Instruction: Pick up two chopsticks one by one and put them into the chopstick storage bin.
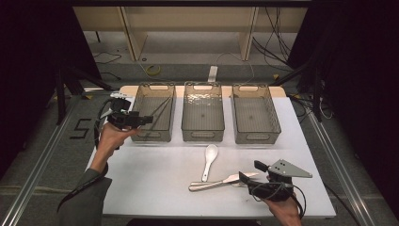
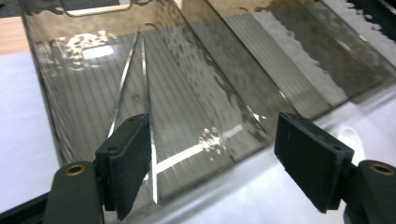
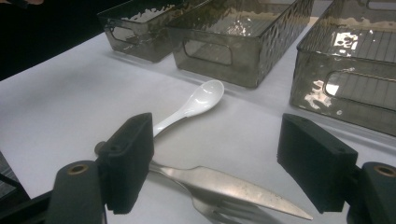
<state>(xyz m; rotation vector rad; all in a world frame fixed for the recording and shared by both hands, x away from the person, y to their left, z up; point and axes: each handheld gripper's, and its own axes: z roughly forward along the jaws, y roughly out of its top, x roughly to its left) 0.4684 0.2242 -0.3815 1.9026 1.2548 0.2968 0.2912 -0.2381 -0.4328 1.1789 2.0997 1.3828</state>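
- A person's left hand (image 1: 109, 139), sleeve entering from the bottom of the high view, holds the black left claw (image 1: 149, 119) at the near left corner of the leftmost smoked translucent plastic bin (image 1: 138, 101); the jaws stand wide apart with nothing between them.
- In the left gripper view, that claw (image 2: 212, 161) looks into the bin (image 2: 44, 100), where two thin metal chopsticks (image 2: 144, 74) lean against the ribbed floor and wall; they show in the high view (image 1: 159, 113) as dark slanted lines.
- Three such bins sit side by side along the far edge of the white counter (image 1: 155, 183); the middle bin (image 1: 203, 133) and the right bin (image 1: 256, 136) hold nothing visible.
- In front of the middle bin, a glossy white ceramic soup spoon (image 1: 209, 160) lies on the counter, bowl toward the bins; in the right gripper view (image 3: 194, 105) it lies just beyond the claw.
- Just nearer the person, a silver metal table knife (image 1: 216, 182) lies almost crosswise, handle to the left, with a silver metal fork (image 3: 224, 211) beside it under the blade (image 3: 233, 186).
- At the right, the person's right hand (image 1: 282, 211) holds the right claw (image 1: 249, 172), topped by a grey three-cornered plate, its jaws wide apart and empty; in the right gripper view the claw (image 3: 215, 161) hovers over the knife and fork, the near jaw covering part of the knife's handle.
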